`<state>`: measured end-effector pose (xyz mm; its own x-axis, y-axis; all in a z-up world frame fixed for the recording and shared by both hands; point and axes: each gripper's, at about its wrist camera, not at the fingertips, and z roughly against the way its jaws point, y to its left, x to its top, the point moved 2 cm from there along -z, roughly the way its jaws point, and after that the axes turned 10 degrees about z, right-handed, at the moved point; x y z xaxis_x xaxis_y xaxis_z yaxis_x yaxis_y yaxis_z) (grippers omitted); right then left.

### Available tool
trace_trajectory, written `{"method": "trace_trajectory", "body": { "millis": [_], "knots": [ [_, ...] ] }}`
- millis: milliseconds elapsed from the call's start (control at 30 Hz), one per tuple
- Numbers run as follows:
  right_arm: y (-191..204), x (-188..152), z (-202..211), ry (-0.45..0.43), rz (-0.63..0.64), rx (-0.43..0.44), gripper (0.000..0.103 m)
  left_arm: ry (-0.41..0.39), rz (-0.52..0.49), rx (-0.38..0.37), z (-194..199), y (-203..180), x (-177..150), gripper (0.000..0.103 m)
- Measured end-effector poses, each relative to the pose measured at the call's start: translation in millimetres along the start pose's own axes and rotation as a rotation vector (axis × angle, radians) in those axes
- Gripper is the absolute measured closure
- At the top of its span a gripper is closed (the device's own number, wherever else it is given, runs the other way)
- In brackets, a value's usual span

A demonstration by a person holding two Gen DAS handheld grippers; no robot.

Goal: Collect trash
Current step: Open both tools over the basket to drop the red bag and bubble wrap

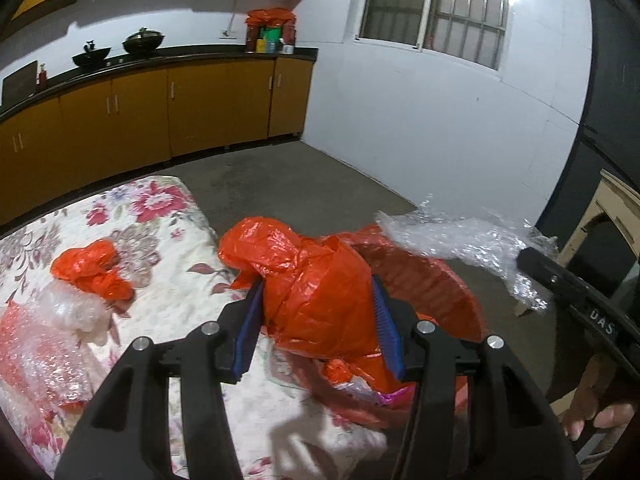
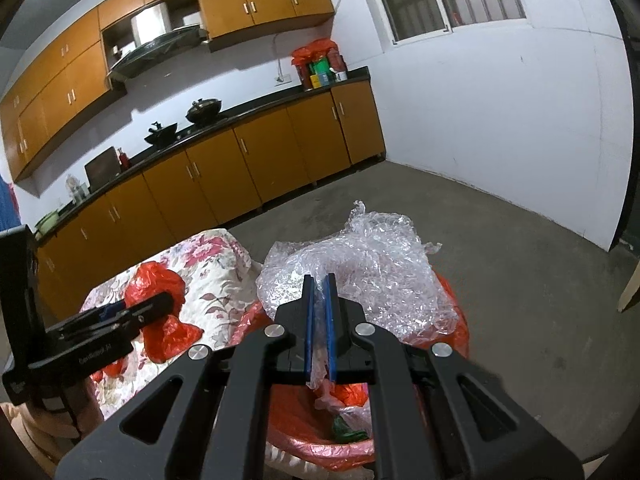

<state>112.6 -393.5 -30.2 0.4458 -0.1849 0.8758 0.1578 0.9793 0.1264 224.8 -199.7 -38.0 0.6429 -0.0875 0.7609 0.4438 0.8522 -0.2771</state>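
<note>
My left gripper [image 1: 318, 284] is shut on a crumpled orange plastic bag [image 1: 308, 276] and holds it over the edge of the floral table [image 1: 168, 240], beside a red bin [image 1: 436, 280]. My right gripper [image 2: 319, 280] is shut on a clear bubble-wrap sheet [image 2: 372, 268] and holds it above the red bin [image 2: 456, 328], which has trash inside. The bubble wrap also shows in the left wrist view [image 1: 460, 236]. Another orange bag [image 1: 90, 266] and clear and pink wrap [image 1: 44, 340] lie on the table.
Yellow kitchen cabinets [image 1: 136, 116] with a dark counter run along the far wall, with woks [image 1: 143, 40] on top. Grey concrete floor [image 1: 312, 184] lies between table and wall. A wooden piece [image 1: 608, 216] stands at the right.
</note>
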Motion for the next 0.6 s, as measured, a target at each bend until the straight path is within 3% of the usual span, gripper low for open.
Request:
{"method": "trace_trajectory", "body": {
  "millis": [600],
  "knots": [
    [-18.1, 2.9, -11.0, 0.002, -0.062, -0.002, 0.097, 0.074, -0.038, -0.047, -32.5, -31.9, -13.9, 0.051]
  ]
}}
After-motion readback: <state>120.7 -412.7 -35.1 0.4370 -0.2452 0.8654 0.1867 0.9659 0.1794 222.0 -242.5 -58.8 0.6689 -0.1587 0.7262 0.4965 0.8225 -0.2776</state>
